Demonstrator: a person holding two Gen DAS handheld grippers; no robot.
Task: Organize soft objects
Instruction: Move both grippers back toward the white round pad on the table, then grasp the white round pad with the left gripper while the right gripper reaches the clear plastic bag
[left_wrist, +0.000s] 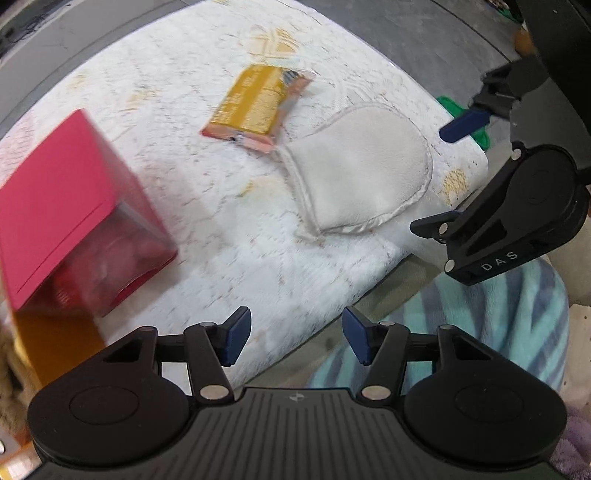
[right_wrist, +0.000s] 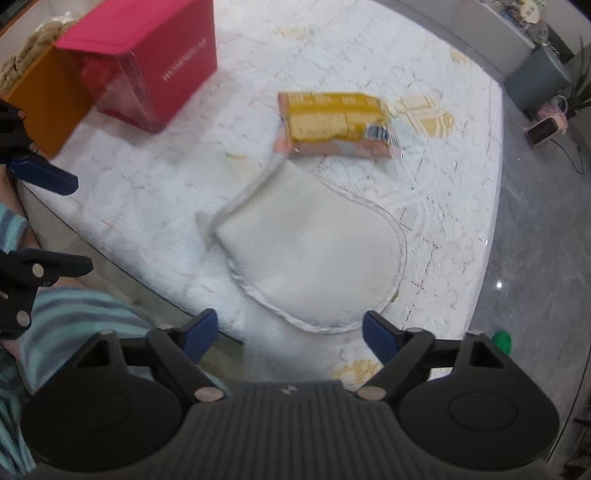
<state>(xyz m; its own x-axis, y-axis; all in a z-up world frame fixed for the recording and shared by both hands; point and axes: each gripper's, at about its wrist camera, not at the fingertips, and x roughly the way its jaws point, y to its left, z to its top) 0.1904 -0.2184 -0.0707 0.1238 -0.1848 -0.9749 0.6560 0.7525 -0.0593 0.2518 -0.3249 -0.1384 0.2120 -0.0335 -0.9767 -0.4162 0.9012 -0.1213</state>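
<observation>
A soft white pad (left_wrist: 360, 166) with a stitched rim lies on the white lace tablecloth (left_wrist: 229, 229); it also shows in the right wrist view (right_wrist: 314, 251). A yellow snack packet (left_wrist: 255, 105) lies just beyond it, and shows in the right wrist view too (right_wrist: 332, 123). My left gripper (left_wrist: 295, 338) is open and empty above the table's near edge. My right gripper (right_wrist: 291, 334) is open and empty, just short of the pad's near rim. The right gripper shows in the left view (left_wrist: 448, 177), open beside the pad.
A red box (left_wrist: 70, 218) with a clear front stands at the left, next to an orange box (right_wrist: 48, 107). A teal striped fleece (left_wrist: 491, 325) lies below the table edge. Grey floor (right_wrist: 535, 258) is to the right.
</observation>
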